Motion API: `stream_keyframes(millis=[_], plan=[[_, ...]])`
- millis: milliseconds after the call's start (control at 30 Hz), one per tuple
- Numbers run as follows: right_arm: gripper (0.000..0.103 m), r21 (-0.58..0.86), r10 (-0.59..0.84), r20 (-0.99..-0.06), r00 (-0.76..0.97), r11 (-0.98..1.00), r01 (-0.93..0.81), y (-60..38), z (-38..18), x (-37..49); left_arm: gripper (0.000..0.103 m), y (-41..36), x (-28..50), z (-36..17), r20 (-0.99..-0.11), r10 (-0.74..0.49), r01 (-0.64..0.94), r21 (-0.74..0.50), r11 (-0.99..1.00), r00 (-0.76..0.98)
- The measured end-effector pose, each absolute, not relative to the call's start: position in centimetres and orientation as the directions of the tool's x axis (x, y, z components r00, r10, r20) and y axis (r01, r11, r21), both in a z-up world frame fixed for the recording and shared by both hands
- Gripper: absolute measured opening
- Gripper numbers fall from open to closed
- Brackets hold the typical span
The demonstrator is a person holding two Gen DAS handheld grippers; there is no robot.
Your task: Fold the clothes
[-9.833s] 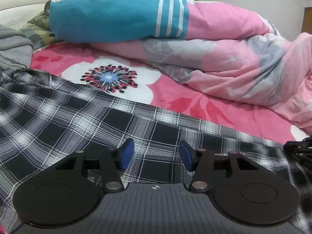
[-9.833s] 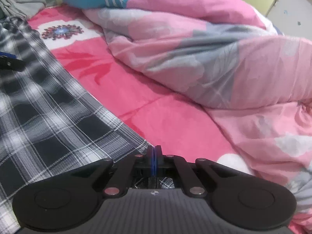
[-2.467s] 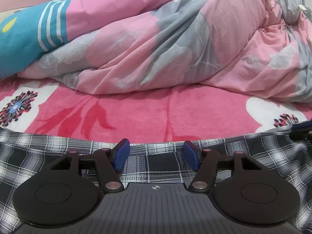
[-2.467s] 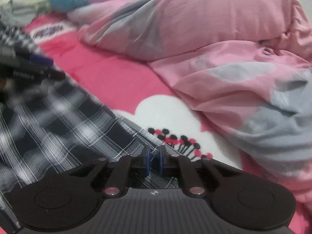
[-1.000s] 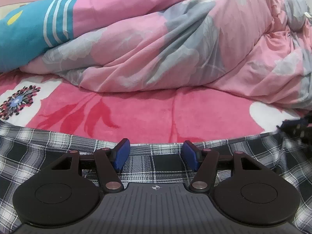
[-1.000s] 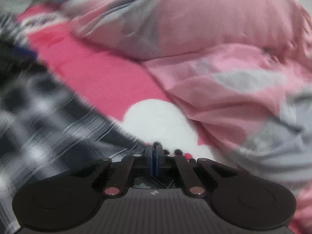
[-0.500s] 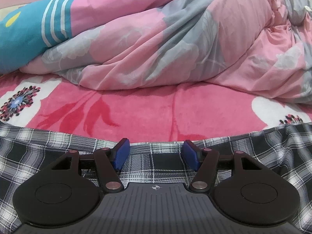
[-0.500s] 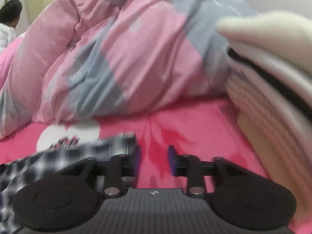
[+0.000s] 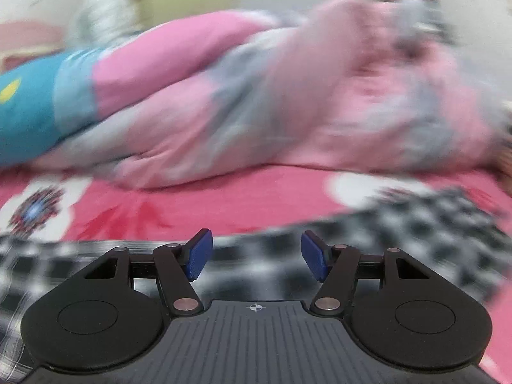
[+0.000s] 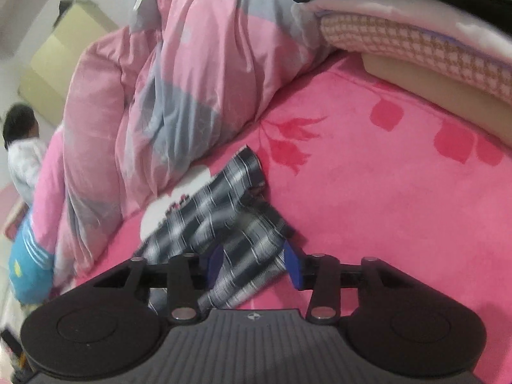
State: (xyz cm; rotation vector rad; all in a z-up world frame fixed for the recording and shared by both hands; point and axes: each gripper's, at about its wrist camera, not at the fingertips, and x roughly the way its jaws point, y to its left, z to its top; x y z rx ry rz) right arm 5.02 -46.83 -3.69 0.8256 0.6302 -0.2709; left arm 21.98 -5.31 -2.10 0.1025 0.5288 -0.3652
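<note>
A black-and-white plaid garment lies flat on the pink floral bedspread. In the blurred left wrist view, my left gripper hangs open just above the plaid cloth's far edge, nothing between its blue pads. In the right wrist view, the plaid garment's narrow end lies on the bedspread and runs under my right gripper. That gripper is open, its blue pads standing on either side of the cloth without pinching it.
A bunched pink-and-grey duvet fills the far side of the bed, with a teal striped pillow at its left. A stack of folded clothes sits at the upper right. A person in white is far left.
My right gripper has let go of the plaid cloth, opened wide and swung round toward the garment's end. The left view has lifted and blurred; its gripper stays open.
</note>
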Motion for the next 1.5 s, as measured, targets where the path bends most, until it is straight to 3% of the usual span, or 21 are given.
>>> stream_keyframes(millis=[200,300,433,500,700,833,1000,1067,1300,1400,1433,1500], plan=[[0.030,0.717,0.005,-0.555,0.832,0.510,0.475,-48.2,-6.5,4.0,0.061,-13.0,15.1,-1.4,-0.501,-0.528,0.656,0.112,0.746,0.686],[0.028,0.718,-0.003,-0.543,0.840,0.517,0.466,-48.7,-6.9,4.5,0.059,-16.6,13.7,-2.0,-0.507,-0.563,0.713,0.157,0.683,0.652],[0.028,0.689,0.047,-0.573,0.818,0.569,0.449,-49.1,-7.7,6.8,0.049,-19.8,12.9,-3.3,-0.527,-0.566,0.742,0.210,0.636,0.634],[0.001,0.685,0.055,-0.564,0.824,0.589,0.430,-49.2,-8.0,7.2,0.048,-20.8,12.7,-3.7,-0.532,-0.560,0.747,0.237,0.622,0.635],[0.001,0.746,0.052,-0.458,0.888,0.565,0.352,-50.0,-8.1,4.3,0.048,-22.9,12.1,-4.6,-0.546,-0.553,0.761,0.288,0.581,0.629],[0.001,0.792,0.083,-0.436,0.896,0.508,0.338,-50.6,-9.5,2.8,0.043,-23.9,11.6,-5.4,-0.568,-0.539,0.770,0.321,0.551,0.622],[0.001,0.851,0.135,-0.363,0.922,0.451,0.270,-51.5,-9.3,2.9,0.007,-24.3,11.3,-5.6,-0.584,-0.537,0.775,0.290,0.562,0.608],[0.001,0.859,0.145,-0.347,0.926,0.445,0.253,-51.8,-9.0,2.5,0.003,-24.1,11.2,-5.3,-0.579,-0.553,0.778,0.256,0.574,0.599],[0.004,0.748,0.115,-0.519,0.847,0.541,0.385,-52.0,-10.9,3.0,0.005,-22.9,11.6,-5.9,-0.629,-0.605,0.828,0.114,0.550,0.488],[0.025,0.662,0.092,-0.548,0.832,0.656,0.363,-51.1,-9.0,5.9,0.013,-20.5,12.1,-4.4,-0.591,-0.665,0.829,0.011,0.559,0.456],[0.027,0.630,0.083,-0.556,0.827,0.691,0.354,-50.8,-8.4,6.8,0.019,-19.5,12.3,-3.8,-0.571,-0.687,0.827,-0.024,0.562,0.450],[0.027,0.562,0.064,-0.573,0.817,0.757,0.334,-50.1,-7.2,8.7,0.020,-17.8,12.7,-3.1,-0.538,-0.709,0.810,-0.078,0.581,0.456]])
